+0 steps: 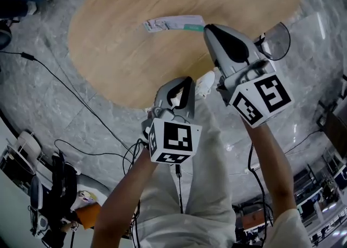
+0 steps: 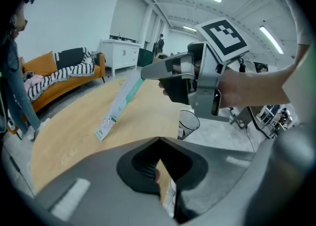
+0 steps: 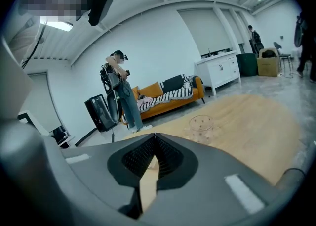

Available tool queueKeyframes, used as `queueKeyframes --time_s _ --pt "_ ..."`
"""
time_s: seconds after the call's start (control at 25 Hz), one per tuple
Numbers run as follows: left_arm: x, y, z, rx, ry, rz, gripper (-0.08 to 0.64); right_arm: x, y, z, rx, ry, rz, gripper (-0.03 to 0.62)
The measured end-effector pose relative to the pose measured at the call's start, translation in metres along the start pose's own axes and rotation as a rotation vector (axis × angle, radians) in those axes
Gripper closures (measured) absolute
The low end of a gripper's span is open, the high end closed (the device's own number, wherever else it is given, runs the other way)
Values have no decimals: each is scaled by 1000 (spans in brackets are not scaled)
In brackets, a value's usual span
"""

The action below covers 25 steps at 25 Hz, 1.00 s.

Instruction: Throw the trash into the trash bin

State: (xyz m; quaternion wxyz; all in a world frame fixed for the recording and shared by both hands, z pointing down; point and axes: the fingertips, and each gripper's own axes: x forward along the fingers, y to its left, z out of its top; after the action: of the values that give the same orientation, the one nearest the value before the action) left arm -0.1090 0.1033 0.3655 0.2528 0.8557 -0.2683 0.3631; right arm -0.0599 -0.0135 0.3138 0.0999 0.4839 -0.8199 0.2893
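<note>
So the right gripper [image 1: 207,29] is clenched on the green end of a long flat white-and-green plastic package [image 1: 168,23]. The head view has that package stretched out to the left of the jaw tips, over the round light-wood table [image 1: 119,51]. The left gripper view is way better for this. It looks at the right gripper side-on, and the package slants down from the pinched tips toward the tabletop. I can't tell if the low end touches the wood.

Funny thing is the right gripper view doesn't show the package at all. It shows the two jaws pressed together at the tip, with a sliver of tan table in the gap behind them. What it does show is a clear round plastic container [image 3: 201,123] sitting on the table. Further back there's an orange sofa with a striped throw [image 3: 168,91], a white cabinet [image 3: 219,71], and a person [image 3: 118,91] standing by the sofa.

The left gripper [image 1: 188,80] is held over the near edge of the table, jaws closed. In its own view nothing looks pinched between them, and only bits of table and something pale show through the gap.

The dark see-through round trash bin [image 1: 277,40] stands on the grey marbled floor [image 1: 81,127] just off the right edge of the table, near the right gripper. In the left gripper view it sits below the right gripper.
</note>
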Motion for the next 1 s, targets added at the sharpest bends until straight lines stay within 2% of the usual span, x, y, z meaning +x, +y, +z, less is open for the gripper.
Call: queueKeyframes --time_s 0.32,0.56,1.0 --pt "24 -29 35 7 -23 7 560 -56 -42 22 -10 -71 -82 561" --pt "47 -58 59 58 -30 -25 560 -99 -86 28 23 -119 -164 561" --pt "90 -141 100 154 -44 -104 560 -201 -184 15 108 -188 -325 562"
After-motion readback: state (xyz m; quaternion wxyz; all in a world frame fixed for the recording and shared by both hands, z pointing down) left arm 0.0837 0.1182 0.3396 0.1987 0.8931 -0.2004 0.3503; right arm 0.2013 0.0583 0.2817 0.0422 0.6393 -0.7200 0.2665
